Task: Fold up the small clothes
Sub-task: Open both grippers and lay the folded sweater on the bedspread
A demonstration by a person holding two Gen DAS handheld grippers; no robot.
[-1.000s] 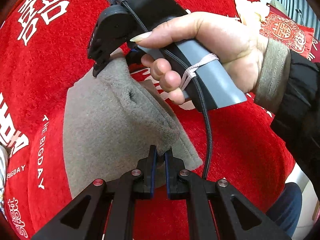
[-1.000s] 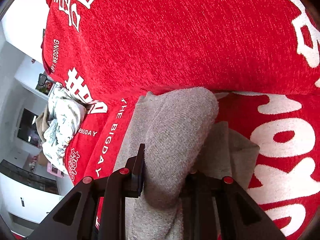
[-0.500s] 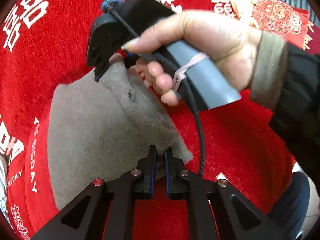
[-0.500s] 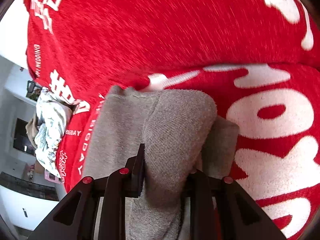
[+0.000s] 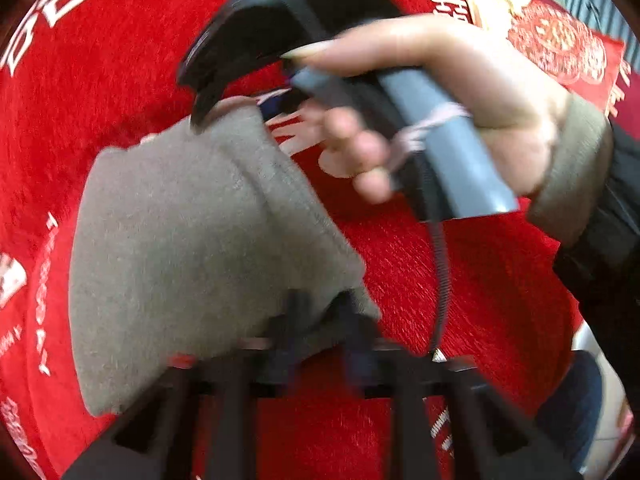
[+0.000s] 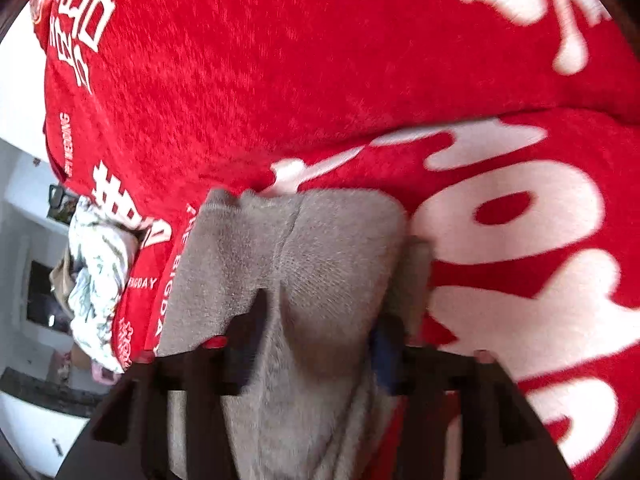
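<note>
A grey fleece garment [image 5: 180, 240] lies partly folded on a red blanket [image 5: 460, 280] with white lettering. My left gripper [image 5: 320, 312] is shut on the garment's near right corner. My right gripper [image 6: 324, 320] is shut on a thick fold of the same garment [image 6: 332, 264]. In the left wrist view the right gripper [image 5: 208, 108] shows at the top, held by a hand [image 5: 420, 92], its tip on the garment's far corner. Both views are blurred by motion.
A crumpled white patterned cloth [image 6: 100, 276] lies at the blanket's left edge in the right wrist view. A red embroidered cushion [image 5: 560, 48] sits at the top right in the left wrist view. The red blanket [image 6: 280, 80] rises behind the garment.
Both grippers have carried the held edge further over the garment, towards the left. The folded-over flap now covers more of the layer beneath. Both stay shut.
</note>
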